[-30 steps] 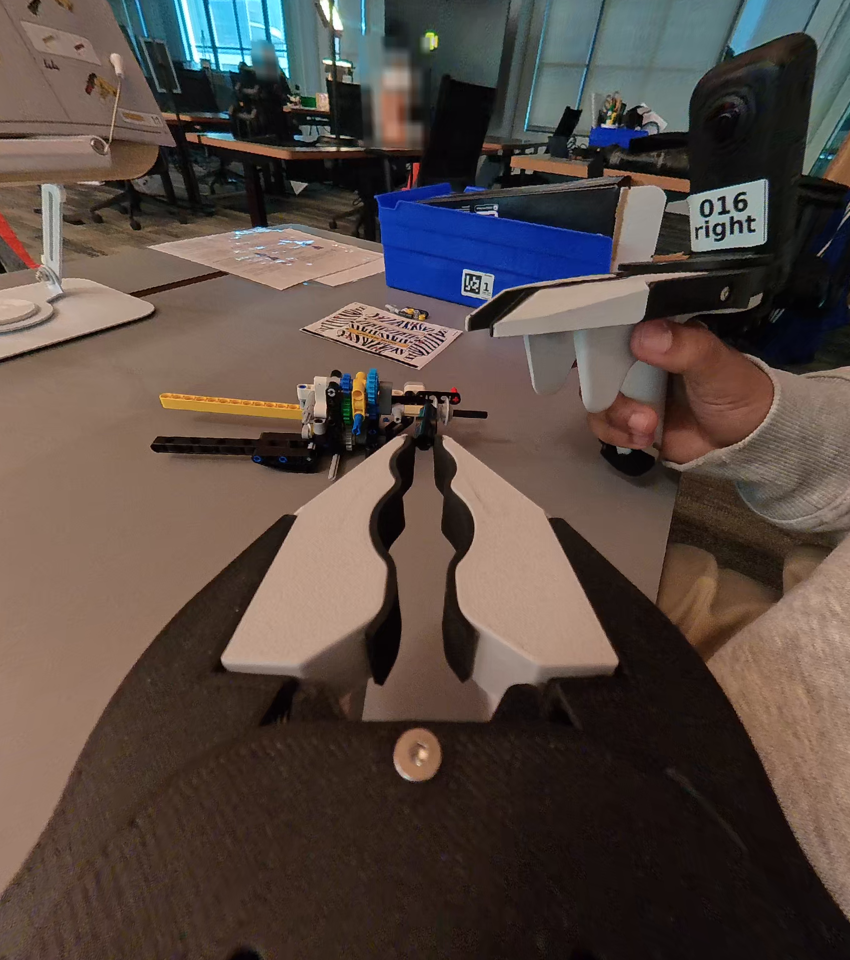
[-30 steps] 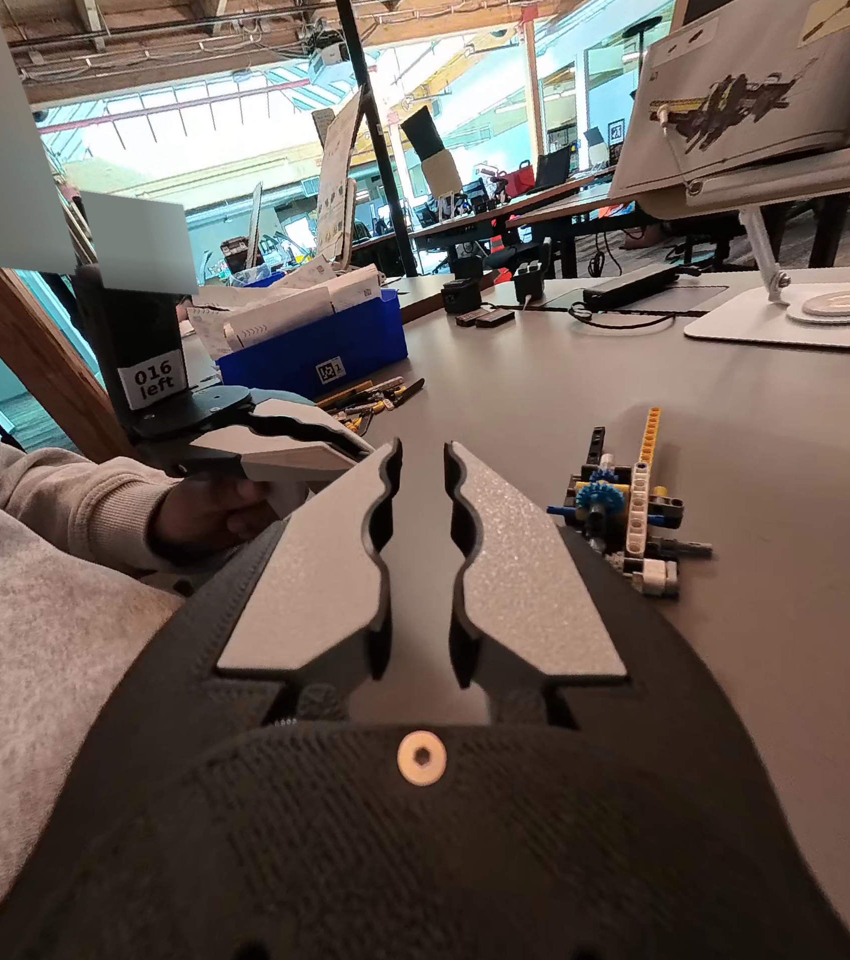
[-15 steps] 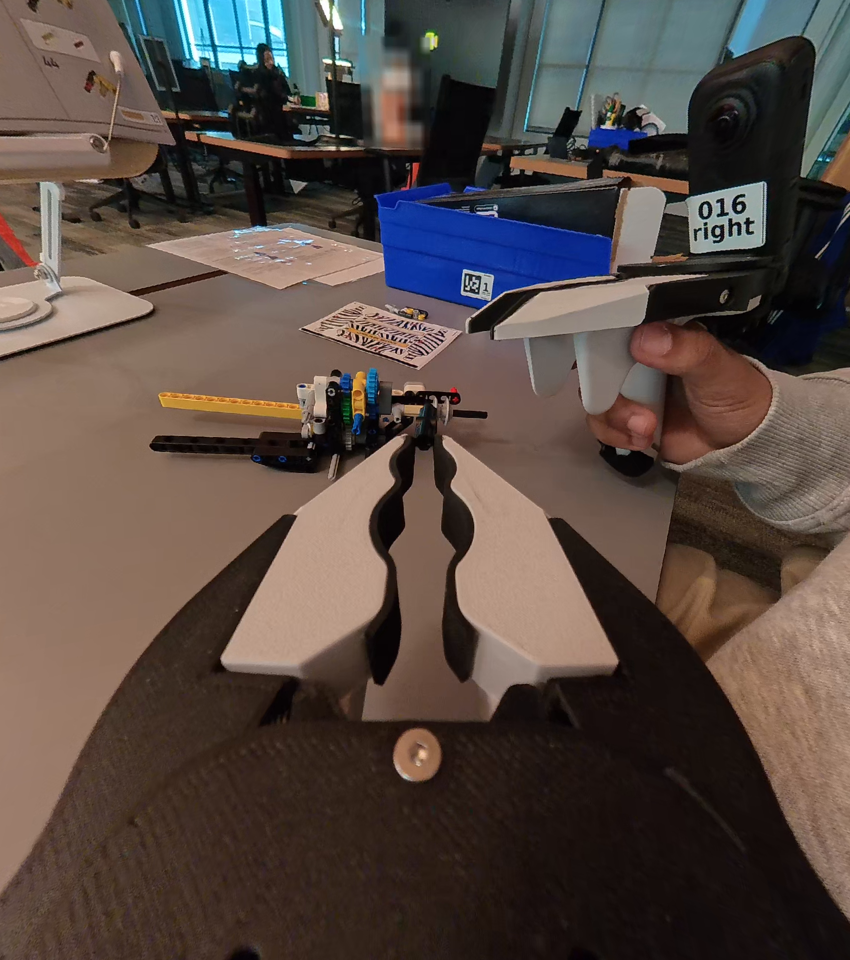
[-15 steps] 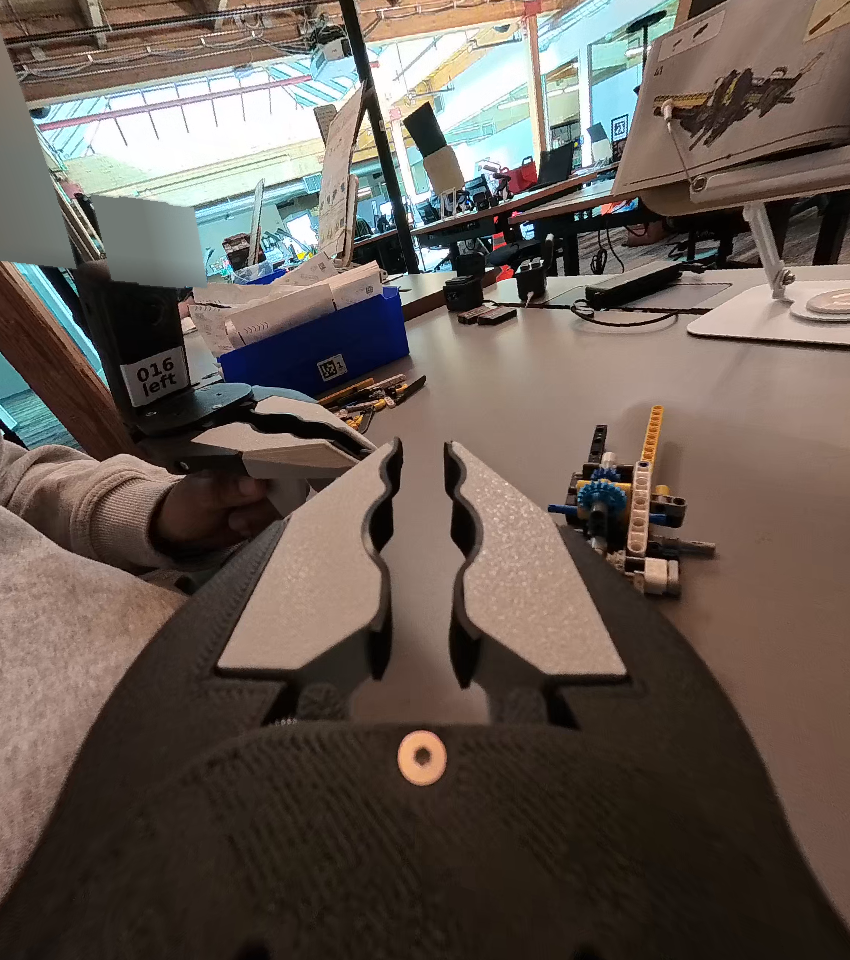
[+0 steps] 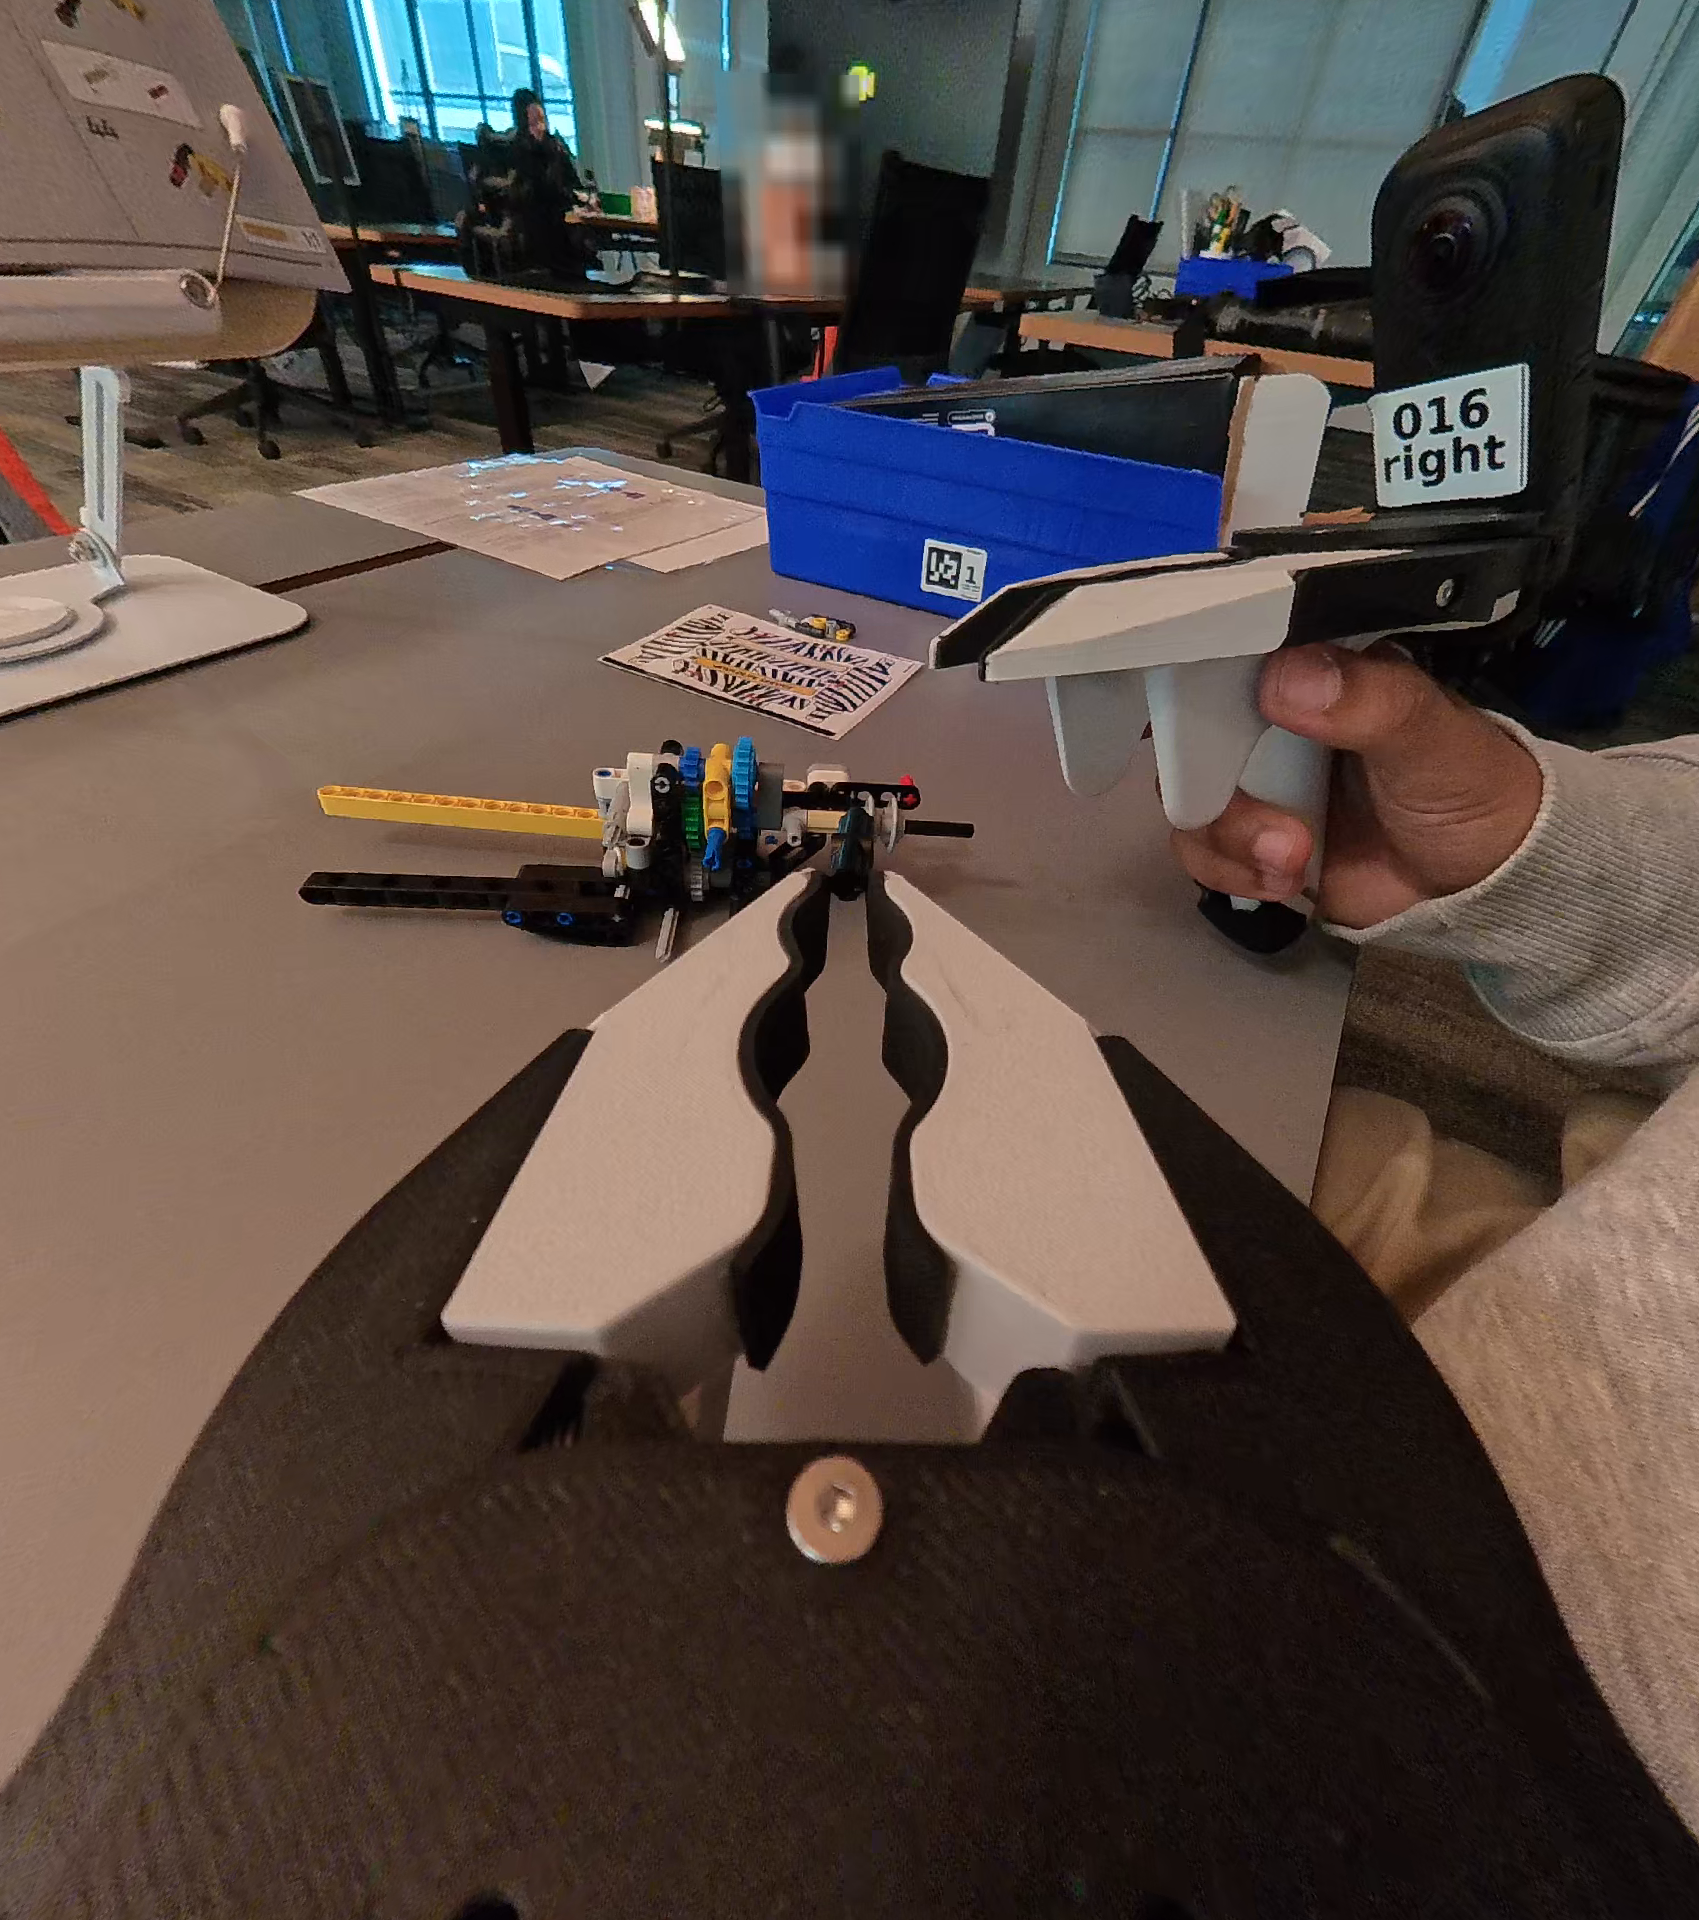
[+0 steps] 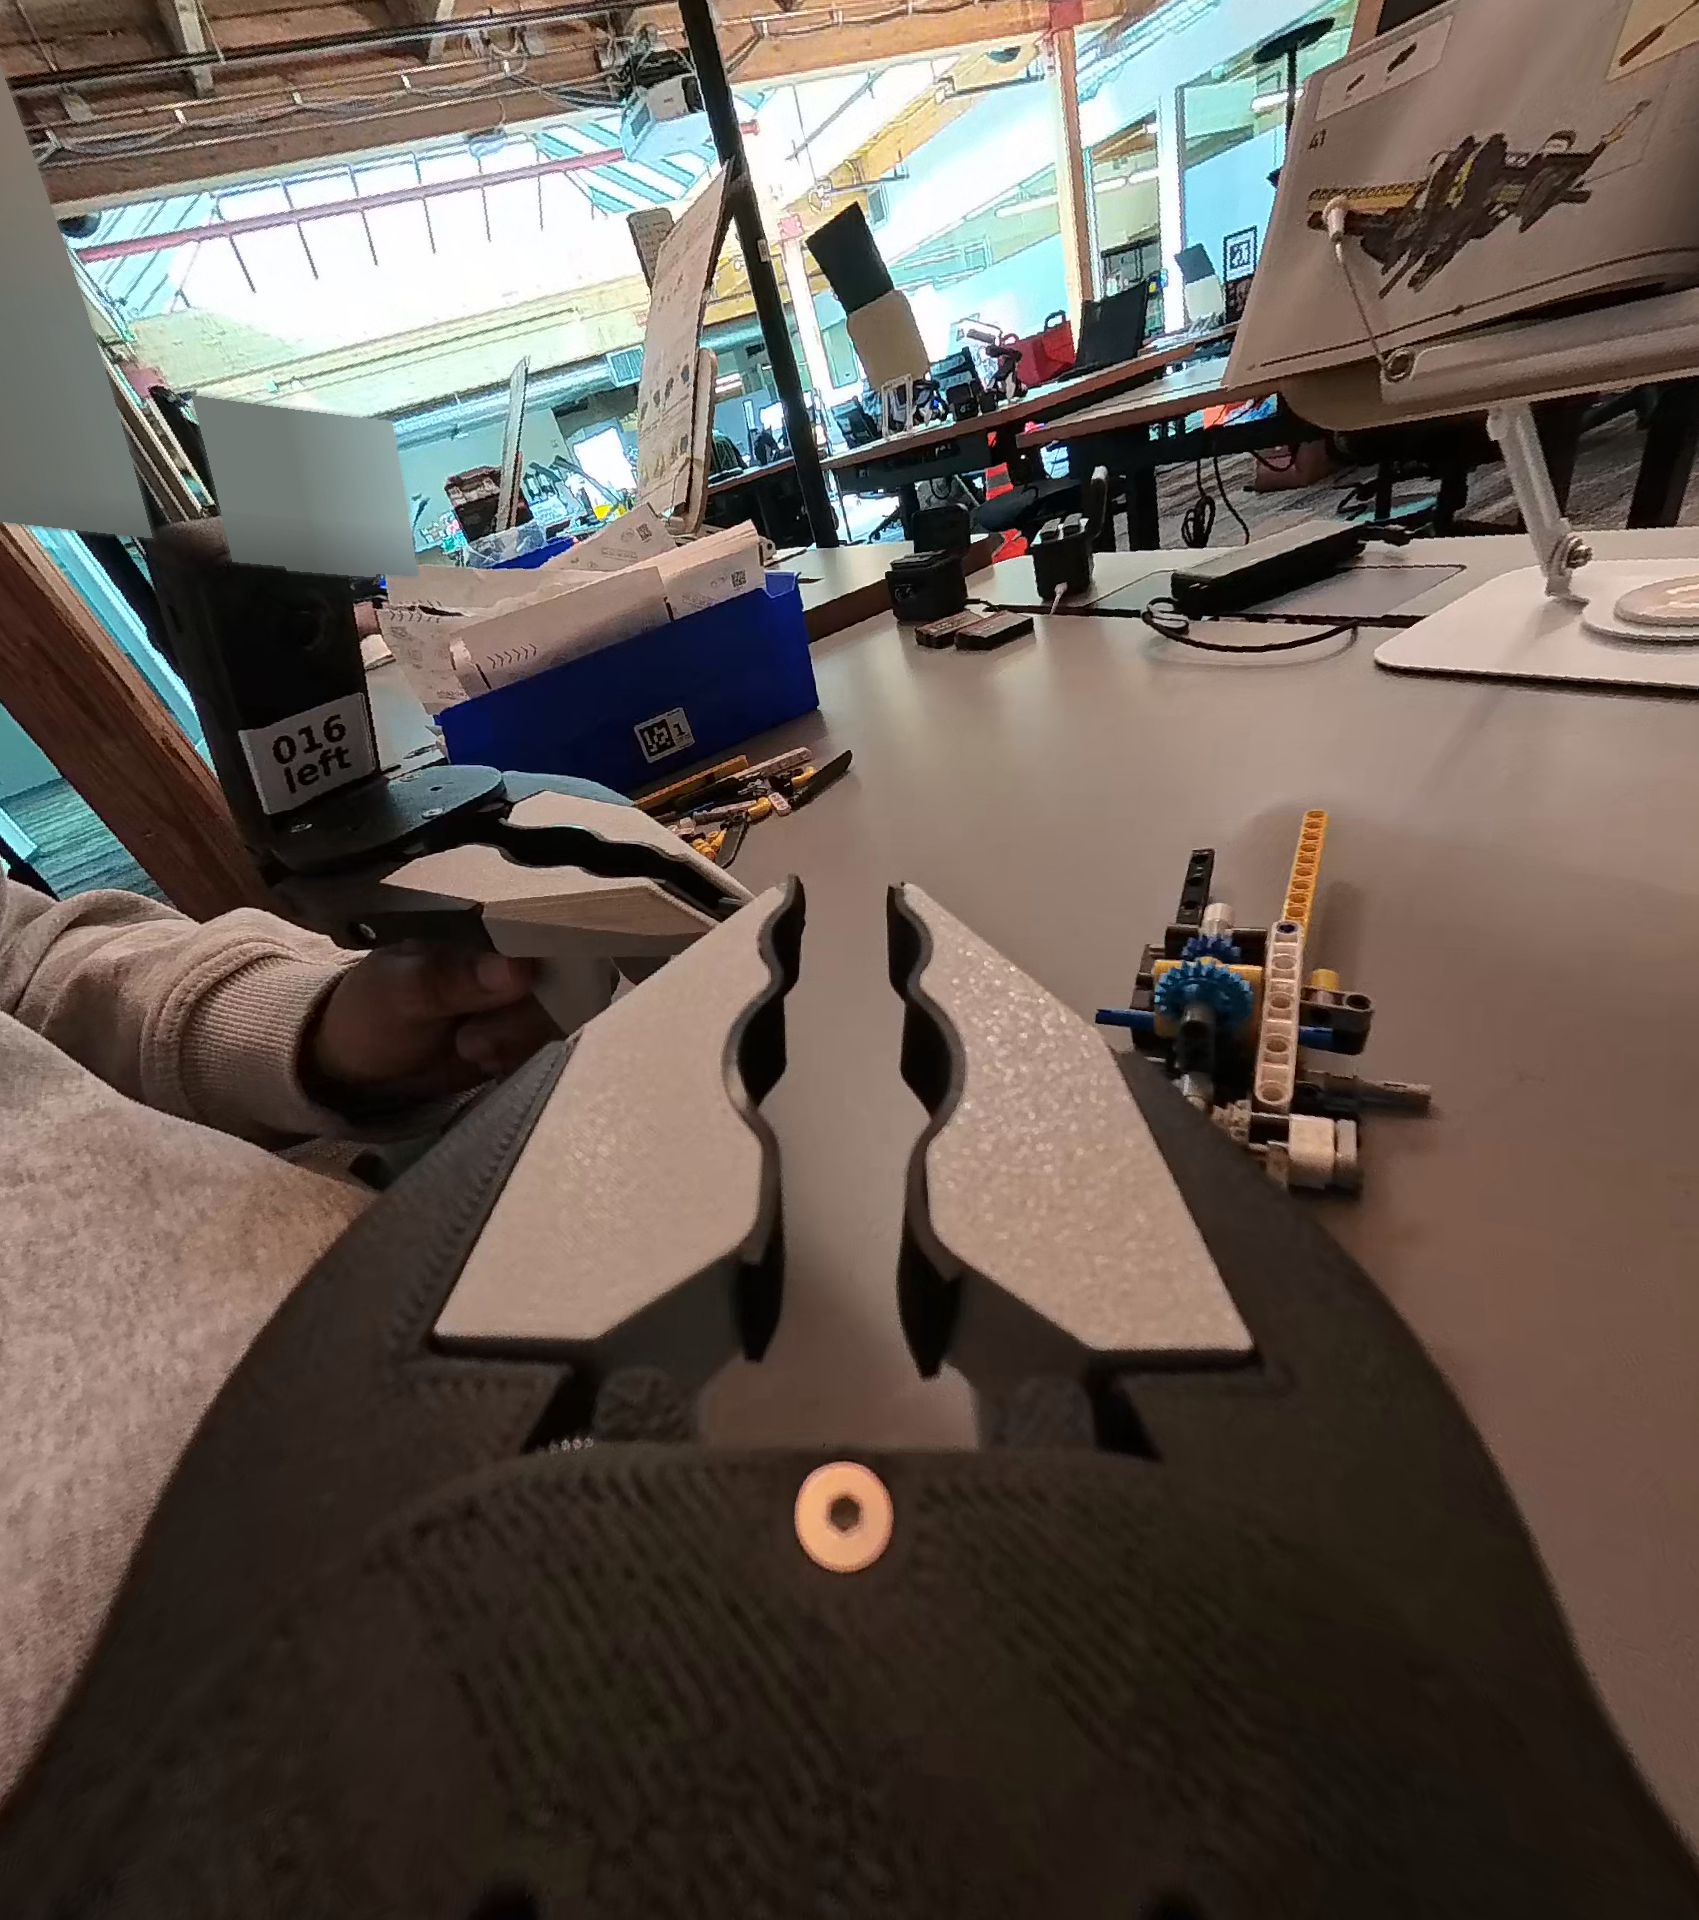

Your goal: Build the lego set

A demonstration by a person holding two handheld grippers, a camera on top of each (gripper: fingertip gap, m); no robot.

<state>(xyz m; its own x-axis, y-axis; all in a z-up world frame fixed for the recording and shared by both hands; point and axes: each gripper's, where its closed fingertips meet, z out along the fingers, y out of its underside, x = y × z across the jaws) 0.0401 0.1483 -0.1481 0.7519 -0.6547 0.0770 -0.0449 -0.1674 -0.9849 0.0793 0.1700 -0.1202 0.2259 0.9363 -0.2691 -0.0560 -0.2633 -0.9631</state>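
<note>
Two beams, a yellow beam (image 5: 455, 808) and a black beam (image 5: 450, 891), stick out leftward from the half-built lego assembly (image 5: 720, 821) lying on the grey table (image 5: 149, 1091). Right at its near edge, the left gripper (image 5: 847, 883) is pinched almost closed around a small dark part (image 5: 847, 847); whether that part is attached can't be told. Further right, the right gripper (image 5: 959, 646) is held above the table, slightly parted, empty. Any sideways tug could easily drag the loose assembly, since nothing is bracing it.
</note>
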